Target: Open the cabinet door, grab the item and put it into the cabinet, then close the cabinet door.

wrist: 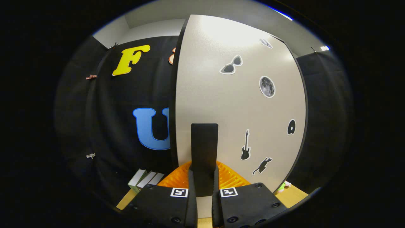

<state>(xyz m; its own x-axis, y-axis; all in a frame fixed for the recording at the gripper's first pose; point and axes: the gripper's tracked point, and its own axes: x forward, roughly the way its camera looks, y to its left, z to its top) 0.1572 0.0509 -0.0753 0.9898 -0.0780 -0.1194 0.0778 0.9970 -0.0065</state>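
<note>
Your claw [204, 186] is squeezed shut on the black handle [204, 152] of the cabinet door [221, 95], middle of the frame. You're on the door step. Next, swing it gently.

The gripper [204, 190] points straight ahead and sits level, close up against the cabinet handle [204, 155]. Its two fingers [191, 190] run forward side by side, left and right of the upright handle, drawn in until both inner faces press on it. The markers on the finger bases lie even with each other.
</note>
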